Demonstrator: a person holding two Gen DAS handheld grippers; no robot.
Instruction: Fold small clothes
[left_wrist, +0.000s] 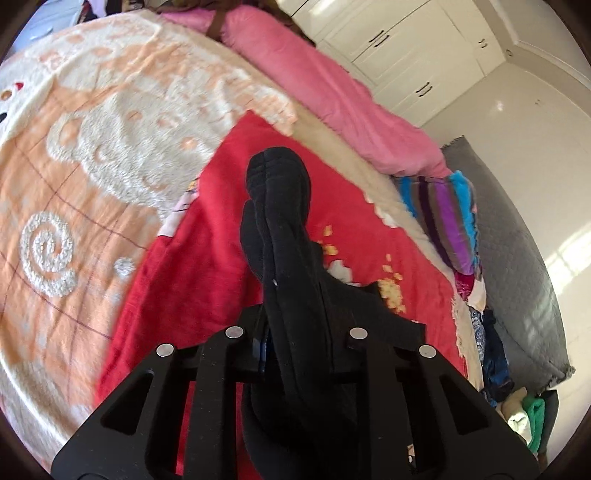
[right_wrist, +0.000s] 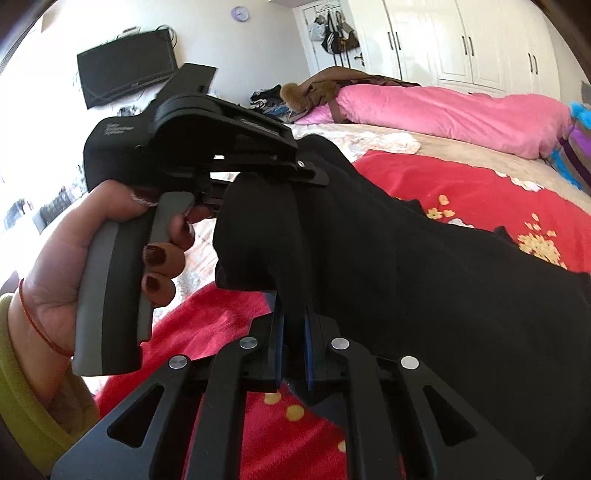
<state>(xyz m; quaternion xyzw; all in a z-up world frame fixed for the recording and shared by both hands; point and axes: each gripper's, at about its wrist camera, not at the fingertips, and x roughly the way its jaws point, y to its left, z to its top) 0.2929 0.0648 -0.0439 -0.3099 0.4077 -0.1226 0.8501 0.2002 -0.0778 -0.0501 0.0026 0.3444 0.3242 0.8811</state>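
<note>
Pinching the black garment (right_wrist: 406, 266) above the red blanket (left_wrist: 207, 236) with both grippers (right_wrist: 291, 354) clamped, I risk it slipping if either loosens.

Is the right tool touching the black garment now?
Touching. In the right wrist view, the right tool has its blue pads closed on a fold of the black garment.

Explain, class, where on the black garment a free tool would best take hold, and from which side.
Judging by its pose, grip the loose bunched end of the black garment. It hangs clear between the left tool and the right tool, which each pinch the cloth, above the red blanket. Come from the left hand side, where nothing blocks that fold.
</note>
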